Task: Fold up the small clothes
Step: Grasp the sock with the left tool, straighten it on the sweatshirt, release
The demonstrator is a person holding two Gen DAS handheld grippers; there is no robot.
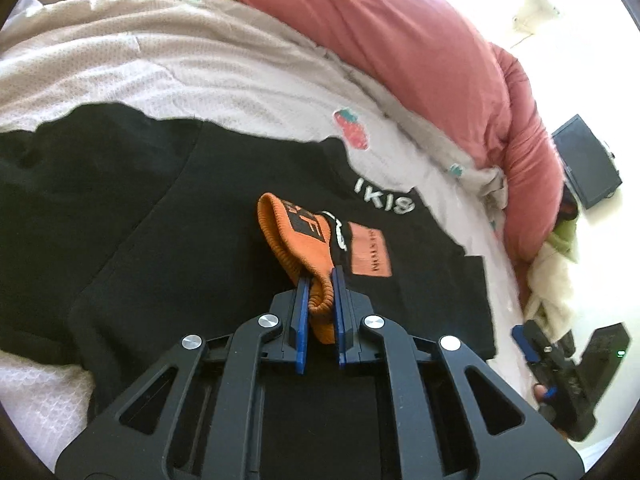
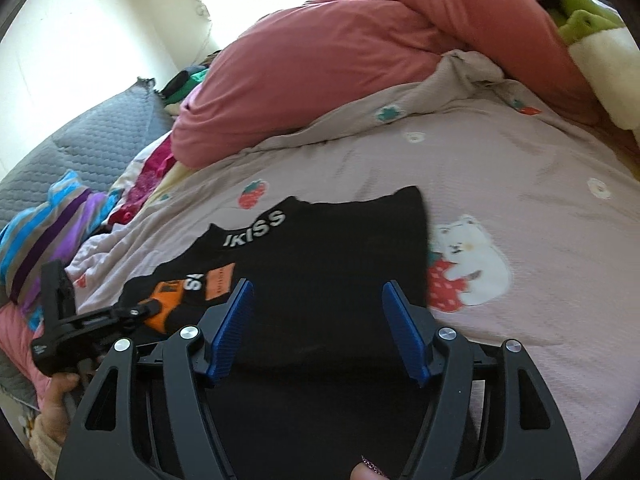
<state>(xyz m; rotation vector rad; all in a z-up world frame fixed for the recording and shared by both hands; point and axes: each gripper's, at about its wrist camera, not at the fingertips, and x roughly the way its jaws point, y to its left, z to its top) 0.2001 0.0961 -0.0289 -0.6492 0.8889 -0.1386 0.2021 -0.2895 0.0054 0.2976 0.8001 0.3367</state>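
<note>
A black garment with white letters and an orange patch lies spread flat on the bed sheet. Its orange ribbed cuff is folded up over the black cloth. My left gripper is shut on that cuff, whose edge bunches between the blue pads. In the right wrist view the same black garment lies under my right gripper, which stands open just above the cloth with nothing between its fingers. The left gripper shows at the left of that view, clamped on the orange cuff and held by a hand.
A rolled pink duvet runs along the far side of the bed. The pale sheet has strawberry and bear prints. Striped and bright clothes are piled at the left beside a grey quilted cushion. A green plush toy lies far right.
</note>
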